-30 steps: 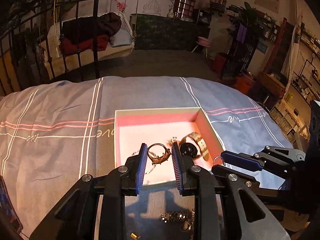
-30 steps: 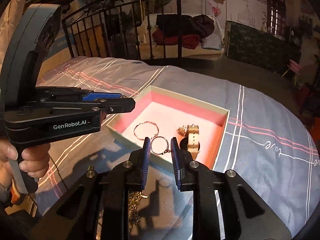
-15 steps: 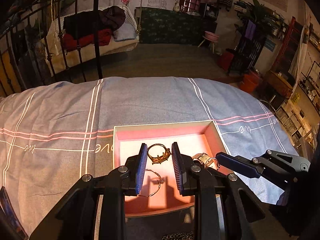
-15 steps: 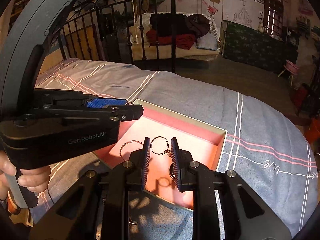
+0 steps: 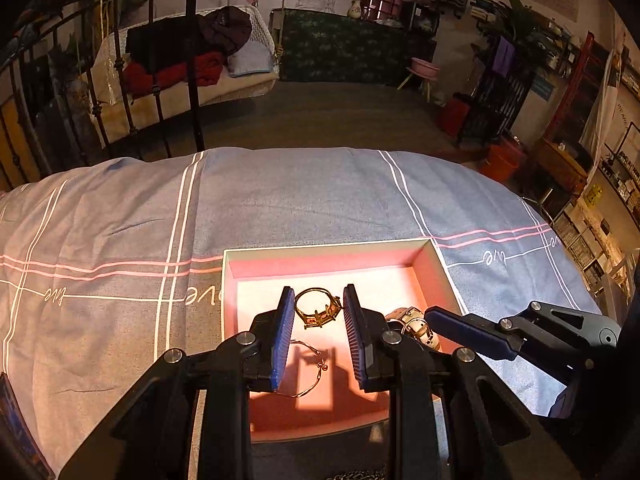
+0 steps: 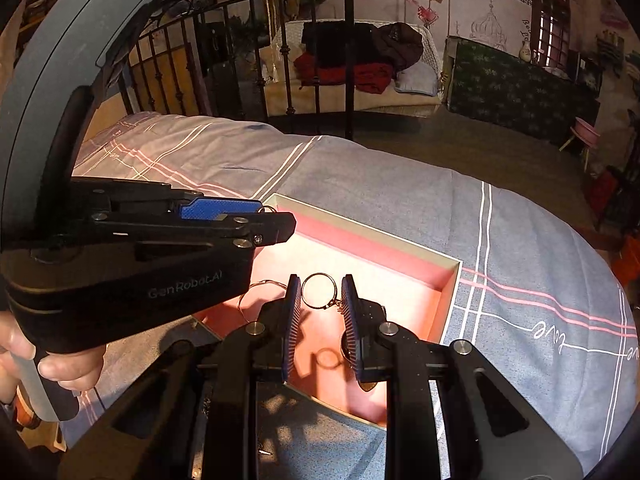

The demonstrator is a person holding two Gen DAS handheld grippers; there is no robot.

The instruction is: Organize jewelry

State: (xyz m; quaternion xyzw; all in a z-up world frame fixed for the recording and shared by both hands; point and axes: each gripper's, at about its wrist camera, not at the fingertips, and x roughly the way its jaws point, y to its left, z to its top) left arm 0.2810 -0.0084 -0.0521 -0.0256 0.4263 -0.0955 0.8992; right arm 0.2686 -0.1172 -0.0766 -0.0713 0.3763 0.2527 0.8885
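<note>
We hold the left tongs (image 5: 318, 310) above the pink-lined box (image 5: 328, 246), which sits on the blue striped bedspread (image 5: 120, 220), and between their blue pads (image 5: 285, 320) a gold ring (image 5: 317, 312) is pinched, its band upright and its setting toward the right pad. Below it, on the box floor, a thin wire bangle (image 5: 310, 372) lies flat, partly hidden behind the left pad. To the right of these tongs a watch (image 5: 412, 322) with a pale strap rests near the box's right wall, just beside the tip of our right tongs, which reach in from the right edge of that view. In the right wrist view the right tongs (image 6: 319, 298) are over the same box (image 6: 360, 232) and grip a thin round hoop (image 6: 318, 291) between their pads (image 6: 291, 312); a small link hangs from the hoop against the right pad. The hoop is clear of the box floor, where its round shadow falls. The left tongs (image 6: 280, 220) cross that view from the left, held in our hand (image 6: 60, 364), with the ring barely showing at their tip. A loose chain (image 5: 360, 474) lies on the bedspread at the near edge of the left view, outside the box.
</note>
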